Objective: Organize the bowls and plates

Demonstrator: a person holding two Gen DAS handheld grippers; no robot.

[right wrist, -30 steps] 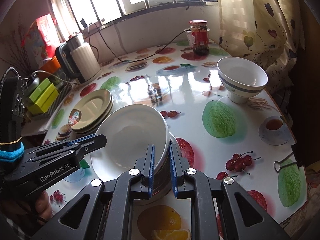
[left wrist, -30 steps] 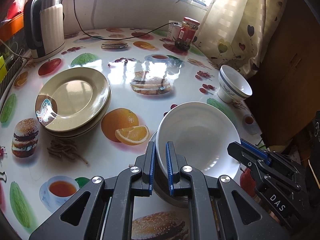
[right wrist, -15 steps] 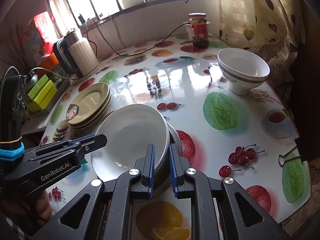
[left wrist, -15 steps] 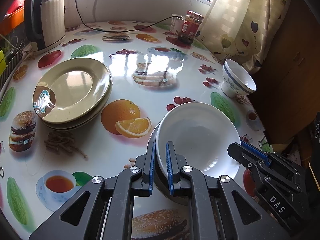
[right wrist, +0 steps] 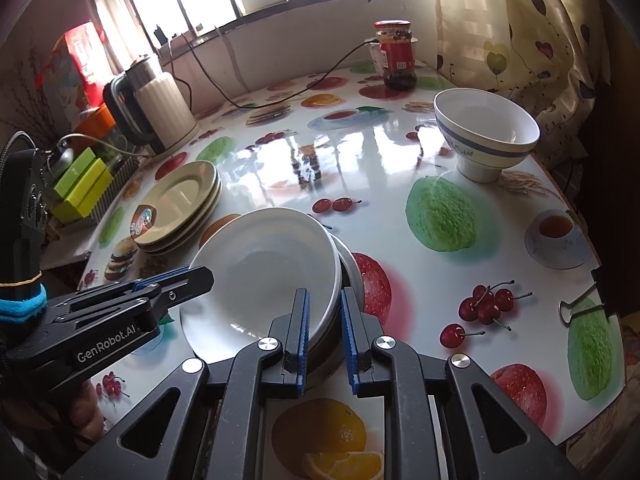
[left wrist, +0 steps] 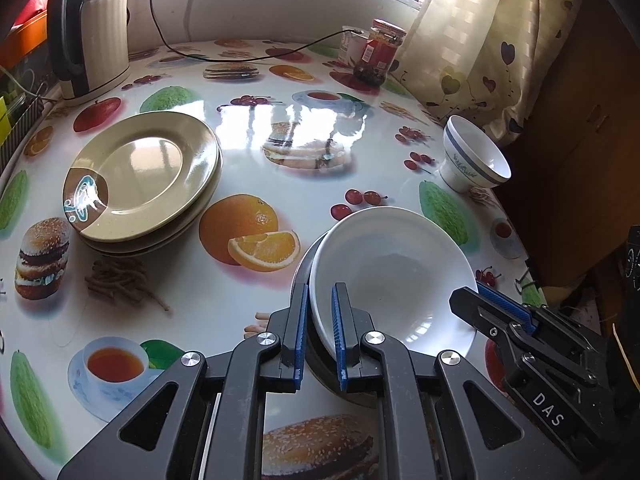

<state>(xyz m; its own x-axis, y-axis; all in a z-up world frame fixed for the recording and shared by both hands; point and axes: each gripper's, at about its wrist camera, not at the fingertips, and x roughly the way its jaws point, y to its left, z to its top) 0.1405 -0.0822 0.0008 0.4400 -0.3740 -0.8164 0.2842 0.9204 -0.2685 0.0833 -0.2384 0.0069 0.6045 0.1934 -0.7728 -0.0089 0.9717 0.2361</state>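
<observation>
Both grippers pinch one white bowl (left wrist: 394, 276) near the table's (left wrist: 248, 120) front edge: left gripper (left wrist: 320, 334) clamps its left rim, right gripper (right wrist: 325, 340) its right rim.

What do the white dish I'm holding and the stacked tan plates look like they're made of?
White dish: glazed ceramic or porcelain by its look, with a smooth, glossy, thin rim; melamine can't be ruled out. Tan plates: glossy with sharp window reflections and a printed brown patch, so glazed ceramic or melamine; the pictures don't settle which.
</observation>
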